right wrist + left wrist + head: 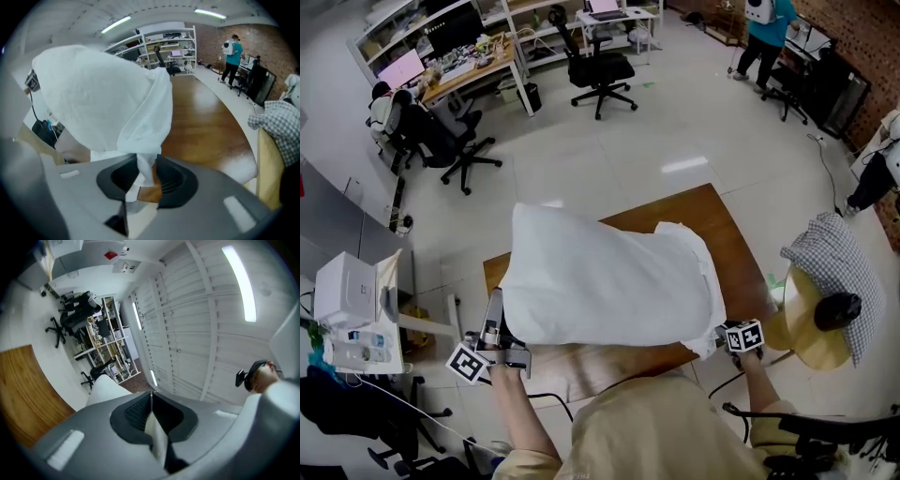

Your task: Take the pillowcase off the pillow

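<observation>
A white pillow in its white pillowcase [600, 281] is held up above the wooden table [717, 220], with its near edge toward my body. My left gripper [497, 317] is under the near left corner, shut on a thin fold of the white cloth [157, 437]; its jaws [151, 397] point up toward the ceiling. My right gripper [719, 339] is at the near right corner. In the right gripper view a twisted tail of the pillowcase [103, 98] hangs down into my right gripper [146, 161], which is shut on it.
The brown tabletop [201, 126] lies below the pillow. A checked cloth [834, 267] drapes a round yellow seat at the right. A white machine [347, 291] stands at the left. Office chairs [600, 70], desks and a person in teal [764, 37] are farther back.
</observation>
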A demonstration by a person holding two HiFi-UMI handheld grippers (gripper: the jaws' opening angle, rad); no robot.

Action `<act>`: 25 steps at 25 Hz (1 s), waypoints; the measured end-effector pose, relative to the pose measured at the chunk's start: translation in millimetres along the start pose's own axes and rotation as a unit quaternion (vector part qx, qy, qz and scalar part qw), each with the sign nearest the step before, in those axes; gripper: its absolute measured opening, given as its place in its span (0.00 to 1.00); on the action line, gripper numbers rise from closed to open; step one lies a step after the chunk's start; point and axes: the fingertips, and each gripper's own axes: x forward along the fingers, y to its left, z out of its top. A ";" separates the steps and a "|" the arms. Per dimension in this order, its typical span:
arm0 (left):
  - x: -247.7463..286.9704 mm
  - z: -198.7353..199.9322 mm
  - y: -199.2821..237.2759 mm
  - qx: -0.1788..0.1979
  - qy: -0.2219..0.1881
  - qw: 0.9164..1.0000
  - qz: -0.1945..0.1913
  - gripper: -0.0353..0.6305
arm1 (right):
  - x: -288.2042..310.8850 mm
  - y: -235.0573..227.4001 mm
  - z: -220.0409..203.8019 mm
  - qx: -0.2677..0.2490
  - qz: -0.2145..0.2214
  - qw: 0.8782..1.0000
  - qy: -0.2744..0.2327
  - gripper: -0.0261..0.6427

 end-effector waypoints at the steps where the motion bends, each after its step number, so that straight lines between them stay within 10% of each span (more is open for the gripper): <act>1: -5.4 -1.9 3.0 0.024 0.011 1.000 0.014 0.07 | -7.0 0.3 4.5 0.007 0.004 1.000 -0.013 0.25; 5: -53.2 -16.9 52.4 0.092 0.080 0.983 0.139 0.07 | -37.2 7.3 33.0 -0.023 0.010 0.999 -0.034 0.43; 8: -131.7 -45.2 123.3 0.084 0.162 0.947 0.266 0.09 | -51.9 15.4 48.9 -0.040 0.030 0.997 -0.051 0.43; 10: -189.6 -57.2 164.1 0.067 0.207 0.915 0.340 0.50 | -51.1 21.0 53.6 -0.030 0.053 0.996 -0.067 0.46; 14: -244.8 -73.2 191.8 0.099 0.220 0.872 0.425 0.55 | -37.8 27.6 49.4 -0.023 0.070 0.995 -0.073 0.49; 17: -224.0 -101.0 186.7 0.146 0.290 0.853 0.409 0.60 | -32.5 29.1 52.5 -0.018 0.068 0.994 -0.080 0.48; 21: -160.8 -156.1 173.9 0.243 0.435 0.805 0.323 0.75 | -30.0 31.6 59.3 -0.025 0.065 0.994 -0.082 0.47; 23: -126.3 -191.8 161.5 0.298 0.517 0.765 0.243 0.83 | -30.8 32.9 60.4 -0.033 0.062 0.994 -0.082 0.49; 25: -101.5 -222.4 151.3 0.360 0.598 0.697 0.163 0.94 | -34.6 35.7 63.3 -0.036 0.061 0.994 -0.086 0.49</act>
